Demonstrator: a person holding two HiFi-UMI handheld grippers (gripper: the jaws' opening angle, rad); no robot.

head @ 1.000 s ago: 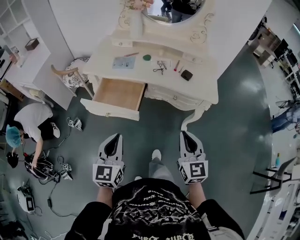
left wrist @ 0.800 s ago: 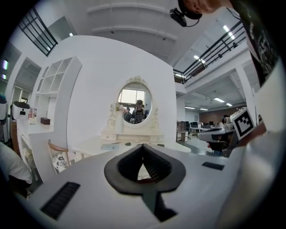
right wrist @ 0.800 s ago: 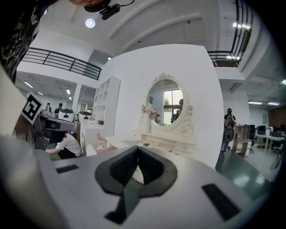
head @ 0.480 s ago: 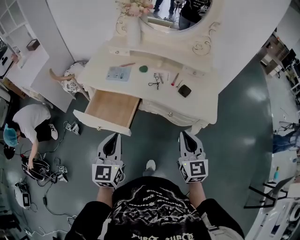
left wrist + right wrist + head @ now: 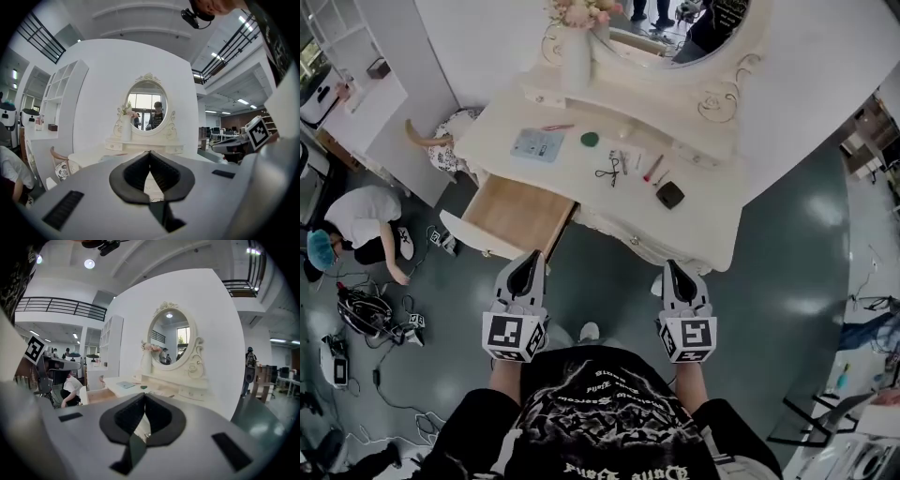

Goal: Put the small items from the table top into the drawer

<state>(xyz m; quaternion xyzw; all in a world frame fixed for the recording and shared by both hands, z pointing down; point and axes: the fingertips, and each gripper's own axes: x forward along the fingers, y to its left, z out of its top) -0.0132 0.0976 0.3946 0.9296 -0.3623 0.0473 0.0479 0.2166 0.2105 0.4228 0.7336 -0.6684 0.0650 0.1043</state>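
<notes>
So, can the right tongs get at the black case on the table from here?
Probably yes: the right tongs hang shut before the table, nothing standing between them and the black case.

No readable text, gothic print on your shirt (image 5: 600,417) behind left gripper (image 5: 528,256) and right gripper (image 5: 672,266) illegible, marker cubes (image 5: 508,334) patterns only, blue card (image 5: 536,143) ahead print too small.
</notes>
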